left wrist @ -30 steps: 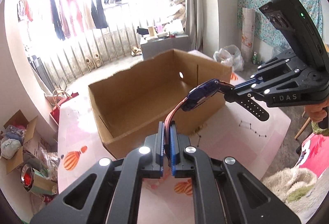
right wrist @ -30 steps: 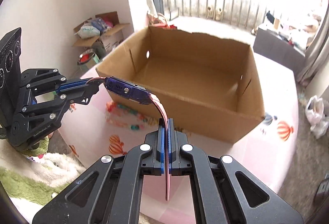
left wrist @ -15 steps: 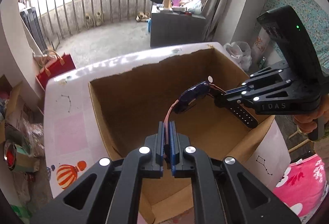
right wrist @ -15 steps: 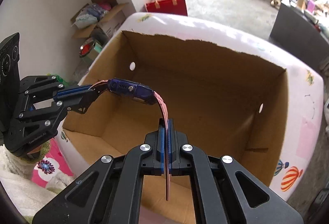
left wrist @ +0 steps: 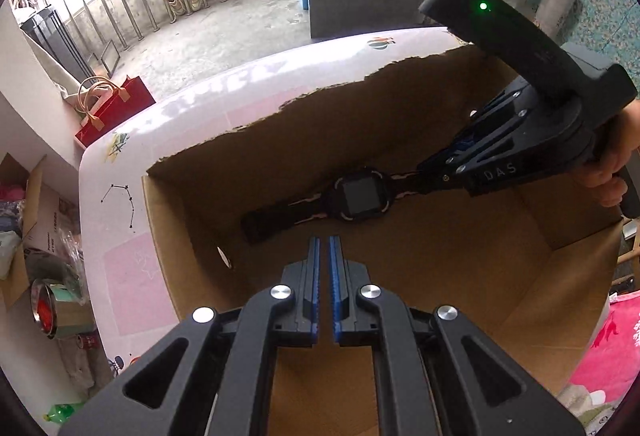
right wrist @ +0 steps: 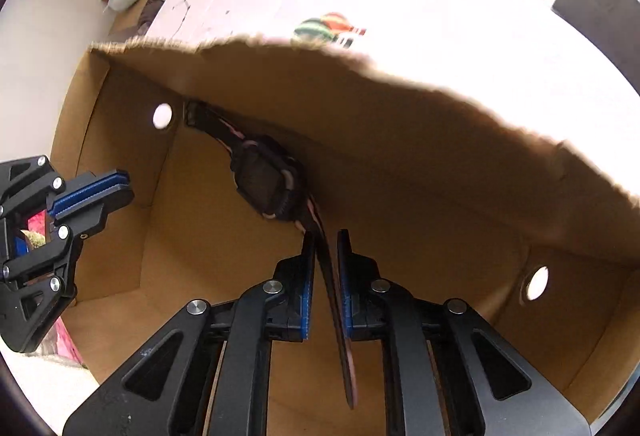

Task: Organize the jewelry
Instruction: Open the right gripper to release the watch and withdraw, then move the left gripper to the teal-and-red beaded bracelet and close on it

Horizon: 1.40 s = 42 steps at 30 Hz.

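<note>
Down inside the cardboard box (left wrist: 460, 268) lies the watch (left wrist: 362, 196), dark-cased with a dark strap edged in pink. In the left wrist view it sits at the centre of the frame, close along the box's far wall, its face turned up and one strap end stretched toward the lower left. In the right wrist view the same watch (right wrist: 266, 178) runs from the upper left corner of the box, beside a round hole in the wall, down toward the centre.

Its other strap end passes between the jaws of the right gripper (right wrist: 325, 248). Those jaws have just been opening: a gap shows on both sides of the strap, so the blue pads no longer press on it. Seen from the left wrist, the right gripper (left wrist: 430, 178) reaches in from the right of the frame, with a person's hand (left wrist: 612, 172) on its handle at the right edge.

The left gripper (left wrist: 324, 248) at the lower centre of its own frame has its jaws nearly together, only a thin slit between the blue pads and nothing in it. In the right wrist view it (right wrist: 120, 184) hangs at the left edge, apart from the watch.

The box stands on a counter (left wrist: 132, 220) covered in a pale pink printed cloth.
</note>
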Motion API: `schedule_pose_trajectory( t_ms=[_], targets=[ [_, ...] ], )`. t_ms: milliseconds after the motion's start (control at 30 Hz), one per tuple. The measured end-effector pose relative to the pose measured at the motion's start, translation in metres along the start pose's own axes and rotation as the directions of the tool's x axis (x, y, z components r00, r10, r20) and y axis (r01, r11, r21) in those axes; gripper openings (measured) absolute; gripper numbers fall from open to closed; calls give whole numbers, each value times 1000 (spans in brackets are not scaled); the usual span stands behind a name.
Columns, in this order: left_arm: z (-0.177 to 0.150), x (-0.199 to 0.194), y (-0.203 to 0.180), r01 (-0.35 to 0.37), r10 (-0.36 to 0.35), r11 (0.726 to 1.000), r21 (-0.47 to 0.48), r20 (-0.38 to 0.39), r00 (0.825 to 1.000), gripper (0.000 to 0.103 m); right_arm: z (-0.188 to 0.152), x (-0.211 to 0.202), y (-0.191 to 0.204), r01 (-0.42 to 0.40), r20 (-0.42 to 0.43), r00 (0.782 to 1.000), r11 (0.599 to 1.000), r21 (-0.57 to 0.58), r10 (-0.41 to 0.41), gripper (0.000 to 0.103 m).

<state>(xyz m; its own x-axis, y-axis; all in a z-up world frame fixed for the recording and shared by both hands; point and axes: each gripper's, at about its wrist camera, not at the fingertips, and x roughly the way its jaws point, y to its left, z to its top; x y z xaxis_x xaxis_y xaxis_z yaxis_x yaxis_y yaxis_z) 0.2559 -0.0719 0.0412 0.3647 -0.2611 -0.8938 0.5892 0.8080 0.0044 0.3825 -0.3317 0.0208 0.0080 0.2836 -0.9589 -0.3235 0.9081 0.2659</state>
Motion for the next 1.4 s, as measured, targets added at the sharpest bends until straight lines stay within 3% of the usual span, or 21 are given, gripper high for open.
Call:
schedule_pose_trajectory(
  t_ms=[133, 267, 400, 467, 533, 600, 667, 767, 900, 1000, 1133, 1200, 1300, 1400],
  targets=[
    [-1, -12, 7, -19, 20, 1000, -13, 58, 998, 5, -3, -14, -2, 69, 72, 995, 998, 2, -69, 25],
    [-7, -34, 17, 1, 8, 998, -64, 130, 991, 15, -15, -37, 3, 119, 153, 981, 993, 5, -118, 31],
    [-20, -61, 28, 13, 13, 993, -118, 220, 975, 25, -37, -64, 9, 164, 271, 949, 986, 15, -162, 32],
    [-33, -78, 31, 9, 28, 990, -140, 262, 965, 38, -56, -84, 19, 197, 347, 917, 980, 28, -194, 37],
    [-52, -98, 30, 4, 46, 986, -165, 299, 953, 49, -84, -108, 33, 221, 439, 872, 974, 44, -217, 47],
    [-71, -114, 31, -3, 66, 981, -192, 322, 944, 61, -116, -132, 49, 240, 532, 811, 968, 76, -243, 63],
    [-93, -129, 31, -7, 85, 975, -223, 339, 937, 73, -154, -152, 63, 260, 606, 746, 959, 116, -275, 70],
    [-129, -143, 30, -17, 112, 963, -268, 344, 932, 82, -210, -169, 84, 285, 678, 659, 942, 176, -326, 85],
    [-176, -144, 21, -51, 153, 947, -319, 305, 940, 83, -261, -162, 107, 333, 681, 612, 912, 239, -402, 95],
    [-206, -127, 21, -39, 146, 931, -363, 272, 951, 83, -281, -143, 123, 355, 660, 611, 897, 263, -436, 95],
    [-237, -101, 8, -56, 148, 925, -376, 220, 964, 83, -290, -112, 131, 293, 626, 671, 917, 270, -398, 95],
    [-247, -89, 3, -59, 147, 925, -377, 209, 967, 82, -288, -95, 131, 223, 621, 702, 935, 275, -350, 95],
    [-254, -77, -6, -59, 143, 926, -373, 202, 969, 73, -289, -78, 126, 72, 634, 733, 955, 289, -248, 95],
    [-253, -73, -10, 7, 78, 931, -364, 219, 973, 59, -278, -58, 123, -59, 614, 775, 950, 305, -149, 91]
  ],
)
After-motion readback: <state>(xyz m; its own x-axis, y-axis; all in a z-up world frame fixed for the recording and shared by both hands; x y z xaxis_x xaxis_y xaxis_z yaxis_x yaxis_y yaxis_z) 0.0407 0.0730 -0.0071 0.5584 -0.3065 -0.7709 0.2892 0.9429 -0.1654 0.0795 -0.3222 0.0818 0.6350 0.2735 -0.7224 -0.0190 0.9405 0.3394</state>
